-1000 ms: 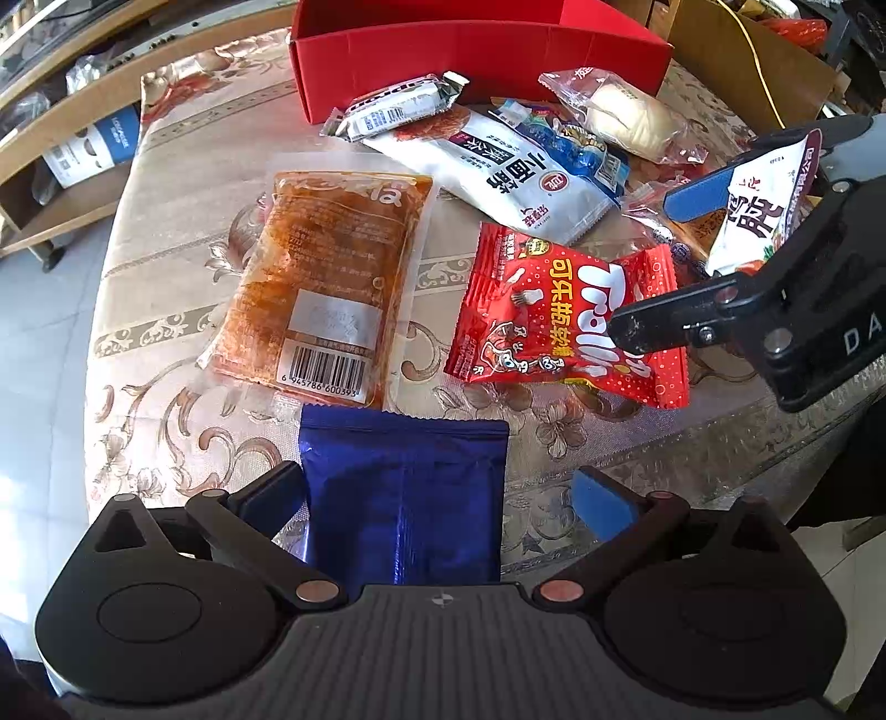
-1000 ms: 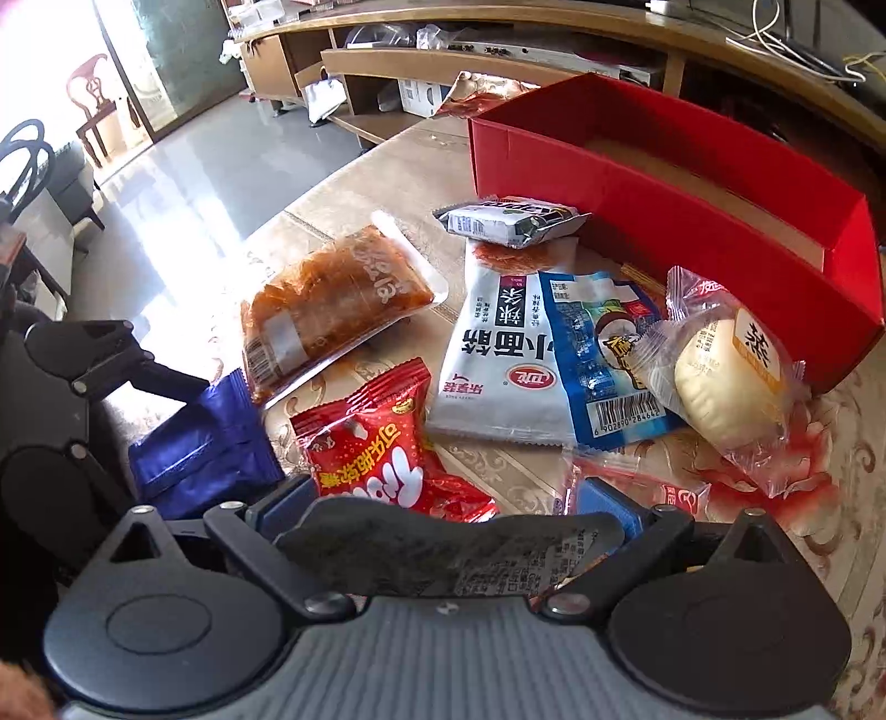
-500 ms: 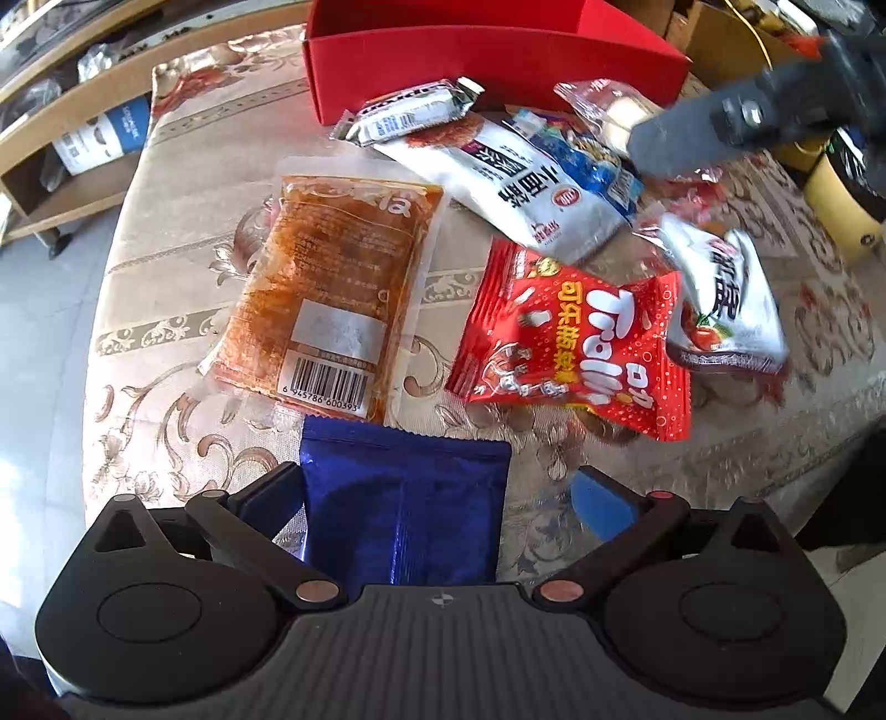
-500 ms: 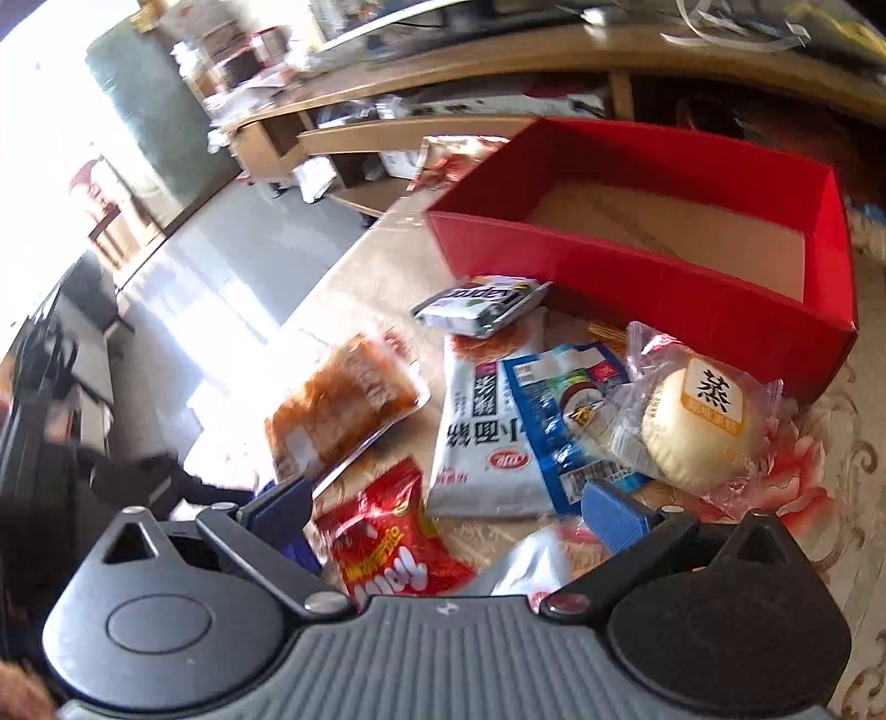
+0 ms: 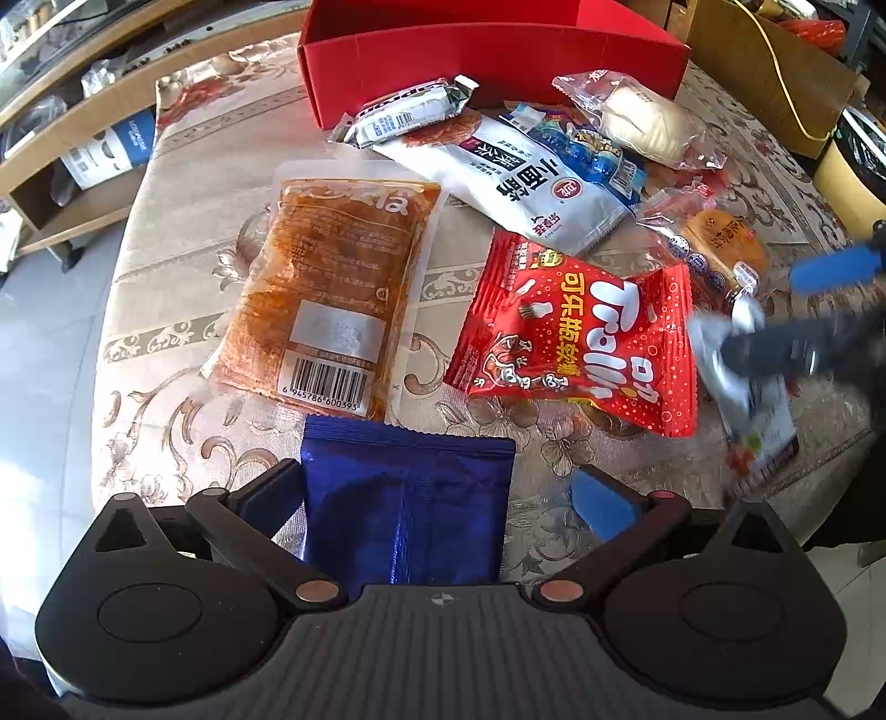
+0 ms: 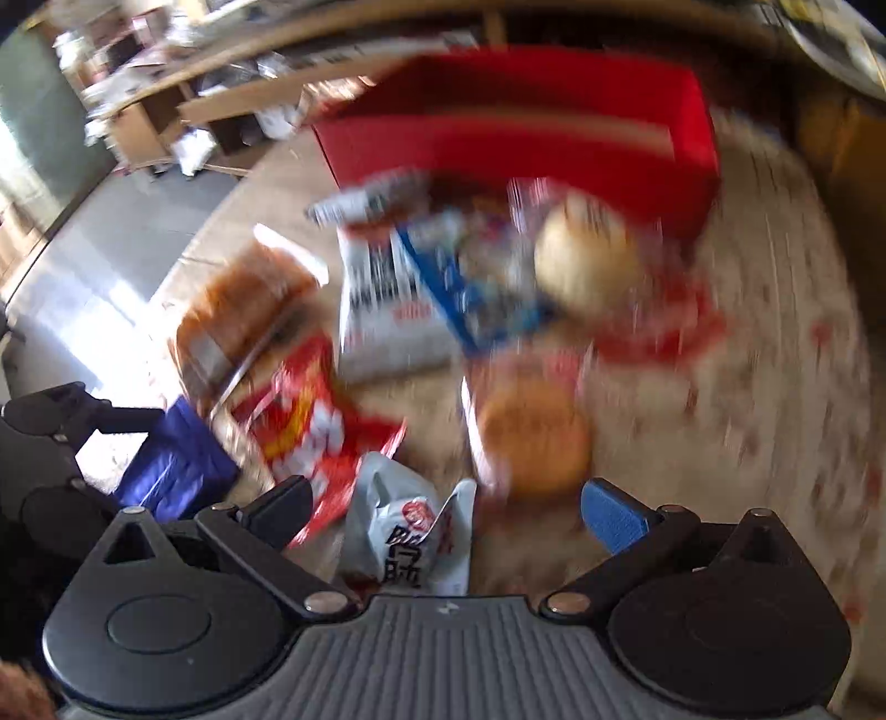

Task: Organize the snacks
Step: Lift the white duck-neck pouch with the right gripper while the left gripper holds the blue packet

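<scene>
Several snack packs lie on the patterned table before a red box (image 5: pixel 487 50). My left gripper (image 5: pixel 443 498) is open around a blue foil pack (image 5: pixel 407 509) that lies on the table between its fingers. My right gripper (image 6: pixel 448 509) is open; a white pack (image 6: pixel 410 531) lies between its fingers, also blurred in the left wrist view (image 5: pixel 747 382). A red Trolli bag (image 5: pixel 576 343), an orange vacuum pack (image 5: pixel 332 299), a white noodle pack (image 5: pixel 520 177) and a bun (image 5: pixel 642 116) lie further off. The right wrist view is motion-blurred.
A wrapped round cake (image 5: pixel 714 243) lies right of the Trolli bag. A small silver pack (image 5: pixel 410 111) rests against the red box. A cardboard box (image 5: pixel 764 66) stands at the back right, wooden shelves (image 5: pixel 66 138) at the left. The table edge runs close below my grippers.
My right gripper opened and let go of the white pack, swung up and away, then came back down over the pack at the table's right edge. The left gripper stayed still.
</scene>
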